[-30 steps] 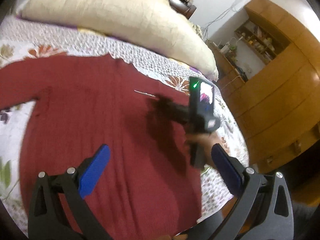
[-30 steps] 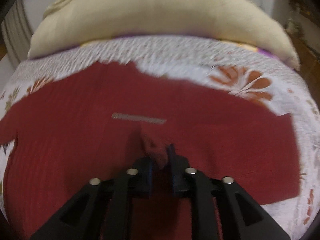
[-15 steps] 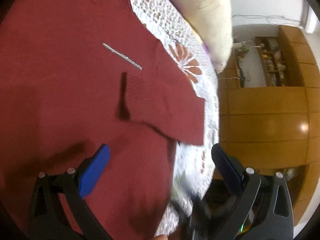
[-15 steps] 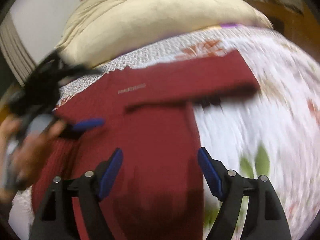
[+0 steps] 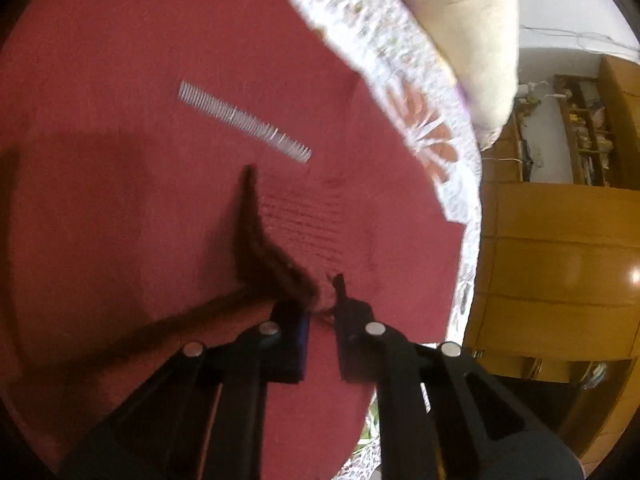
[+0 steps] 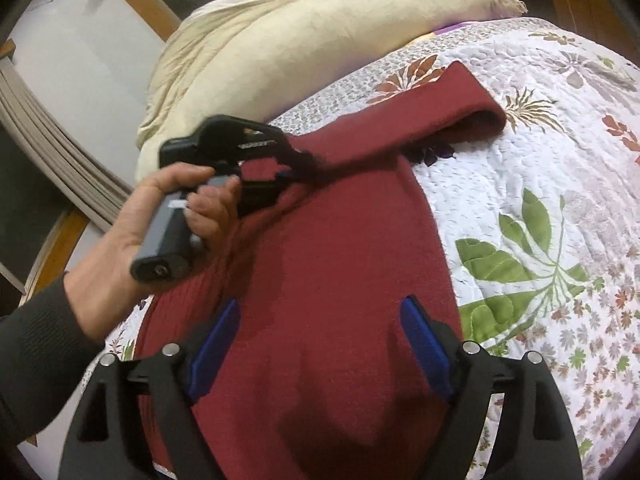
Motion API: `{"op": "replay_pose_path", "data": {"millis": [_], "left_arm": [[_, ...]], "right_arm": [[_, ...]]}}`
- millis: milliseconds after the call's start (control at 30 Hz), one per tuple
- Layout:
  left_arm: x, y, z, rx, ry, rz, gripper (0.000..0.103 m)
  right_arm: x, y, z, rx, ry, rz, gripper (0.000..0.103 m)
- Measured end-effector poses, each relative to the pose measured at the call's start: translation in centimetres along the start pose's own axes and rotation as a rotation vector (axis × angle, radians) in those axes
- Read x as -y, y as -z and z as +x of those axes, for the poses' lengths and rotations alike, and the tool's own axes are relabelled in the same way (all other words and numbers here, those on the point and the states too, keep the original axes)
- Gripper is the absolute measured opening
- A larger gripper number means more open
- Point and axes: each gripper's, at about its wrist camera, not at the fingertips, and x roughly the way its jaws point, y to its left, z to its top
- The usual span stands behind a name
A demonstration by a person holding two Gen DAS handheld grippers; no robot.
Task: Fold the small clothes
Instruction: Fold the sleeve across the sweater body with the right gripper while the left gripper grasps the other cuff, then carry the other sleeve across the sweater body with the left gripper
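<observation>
Dark red knit sweater (image 6: 332, 264) spread flat on the quilt (image 6: 540, 208), sleeve (image 6: 432, 116) folded across toward the pillow (image 6: 280, 52), cuff pinched up between the closed left gripper (image 5: 322, 312), right gripper (image 6: 320, 344) wide open, empty, hovering above the body.

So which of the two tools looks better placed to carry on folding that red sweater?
The left tool: it is already pinched on the red sweater at the folded-in sleeve, lifting the knit. The right tool hangs open above the lower body, gripping nothing, so it would probably have to grab first.
</observation>
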Motion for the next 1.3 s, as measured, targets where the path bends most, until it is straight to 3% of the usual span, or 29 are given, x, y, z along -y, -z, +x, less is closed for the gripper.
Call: {"op": "replay_pose_path", "data": {"millis": [233,467,633,833,1300], "left_arm": [[5.6,-3.3,-7.4,0.061,0.002,0.176,0.008],[7.9,-5.5,-15.2,0.155,-0.11,0.332,0.007],[5.4,-6.6,-19.9,0.206,-0.17,0.328,0.008],[0.9,-7.2,-22.6,0.227,-0.2,0.283,0.008],[-11.0,-7.5,-21.6,0.202,-0.265,0.145,0.008]], "right_arm": [[2.0,1.3,1.0,-0.028,0.031,0.035,0.084],[1.3,1.7,2.0,-0.051,0.016,0.029,0.084],[0.4,2.5,2.1,-0.062,0.014,0.014,0.084],[0.4,2.6,2.3,-0.069,0.017,0.014,0.084],[1.0,2.4,2.6,-0.091,0.03,0.016,0.084]]}}
